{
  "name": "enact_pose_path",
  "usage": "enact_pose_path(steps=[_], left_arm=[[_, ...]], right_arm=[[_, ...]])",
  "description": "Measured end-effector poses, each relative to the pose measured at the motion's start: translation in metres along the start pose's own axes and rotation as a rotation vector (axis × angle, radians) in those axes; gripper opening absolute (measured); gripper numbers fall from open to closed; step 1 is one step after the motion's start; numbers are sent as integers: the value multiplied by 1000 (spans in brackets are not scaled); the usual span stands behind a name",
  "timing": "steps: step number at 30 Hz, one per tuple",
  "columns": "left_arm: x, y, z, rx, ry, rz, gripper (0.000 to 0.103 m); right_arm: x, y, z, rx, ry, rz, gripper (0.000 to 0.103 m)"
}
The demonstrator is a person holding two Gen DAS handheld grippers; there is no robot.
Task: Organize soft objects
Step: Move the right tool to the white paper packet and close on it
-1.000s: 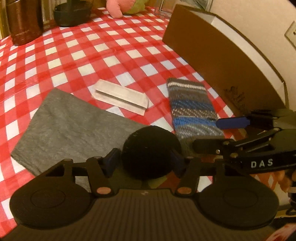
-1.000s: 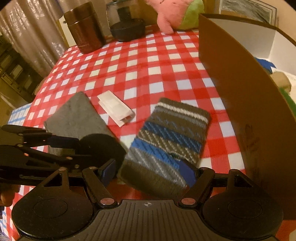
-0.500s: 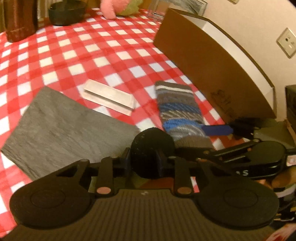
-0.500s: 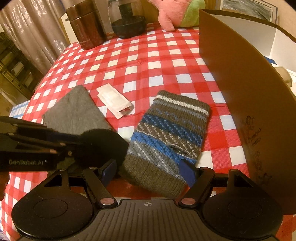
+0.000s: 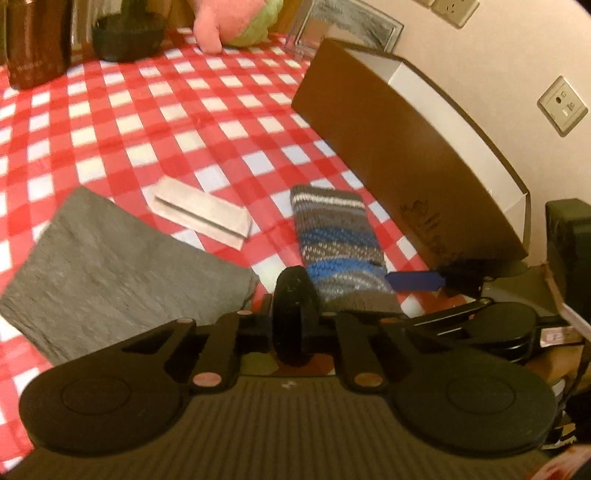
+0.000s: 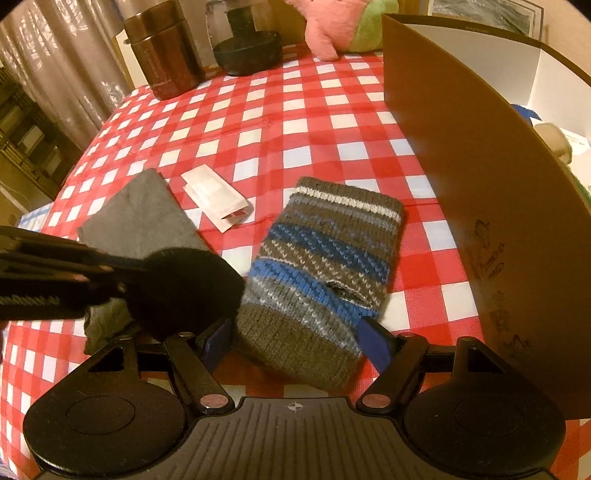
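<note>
A black fuzzy ball (image 5: 293,317) sits squashed narrow between the pads of my left gripper (image 5: 293,326), whose jaws are closing on it. In the right wrist view the ball (image 6: 184,288) hangs at the tip of that left gripper (image 6: 140,277), just above the grey cloth (image 6: 136,221). A striped brown, blue and white knitted sleeve (image 6: 332,240) lies flat on the checked cloth. My right gripper (image 6: 295,338) stands open with the sleeve's near end between its blue fingers (image 6: 373,338). The left wrist view shows the sleeve (image 5: 332,236) and one blue finger (image 5: 413,280).
A tall cardboard box (image 6: 480,184) stands on the right with soft things inside. A white paper packet (image 6: 214,201) lies between the cloth and the sleeve. At the back are a pink plush (image 6: 332,26), a black bowl (image 6: 247,53) and a brown canister (image 6: 162,55).
The left jaws have come together on the black ball, pressing it from round to a narrow oval. The left gripper has tipped a little. The right gripper has kept still.
</note>
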State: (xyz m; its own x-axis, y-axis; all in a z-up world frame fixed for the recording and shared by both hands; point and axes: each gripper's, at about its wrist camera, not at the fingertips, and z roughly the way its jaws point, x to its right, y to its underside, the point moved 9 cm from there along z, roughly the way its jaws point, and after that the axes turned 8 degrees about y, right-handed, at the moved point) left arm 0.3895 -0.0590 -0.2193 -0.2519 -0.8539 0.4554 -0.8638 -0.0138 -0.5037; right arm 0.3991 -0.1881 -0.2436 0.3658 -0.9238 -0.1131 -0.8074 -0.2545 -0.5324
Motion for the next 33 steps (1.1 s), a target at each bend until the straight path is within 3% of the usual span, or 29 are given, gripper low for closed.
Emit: enact_pose_path(steps=[7,15,19,21,25,31,33], left_arm=[[-16,-17,-40,90,-91,-8,9],[-62,-31,-76,201,-225,-143,9],[-78,-32,-75,204,-250,-193,9],[-83,-33,-73,202,-255,-202,9],[-89,-35,-71,200,-247,-216,9],[-94,-38,-65,188,-242,-228,9],[-97,-38,-64,183,-242,-235,9]], right_arm=[[-5,-5,-5,11,1,-17,75],[-27,-38,-13,125,-25,-112,75],[-47,-59,2,163,-46,-206,72],[-56,-68,13,169,-64,-248,64],[-71,-79,38,169,-96,-324,62],[-79,-84,70,118,-141,-386,62],[-81,-85,77,106,-140,-398,57]])
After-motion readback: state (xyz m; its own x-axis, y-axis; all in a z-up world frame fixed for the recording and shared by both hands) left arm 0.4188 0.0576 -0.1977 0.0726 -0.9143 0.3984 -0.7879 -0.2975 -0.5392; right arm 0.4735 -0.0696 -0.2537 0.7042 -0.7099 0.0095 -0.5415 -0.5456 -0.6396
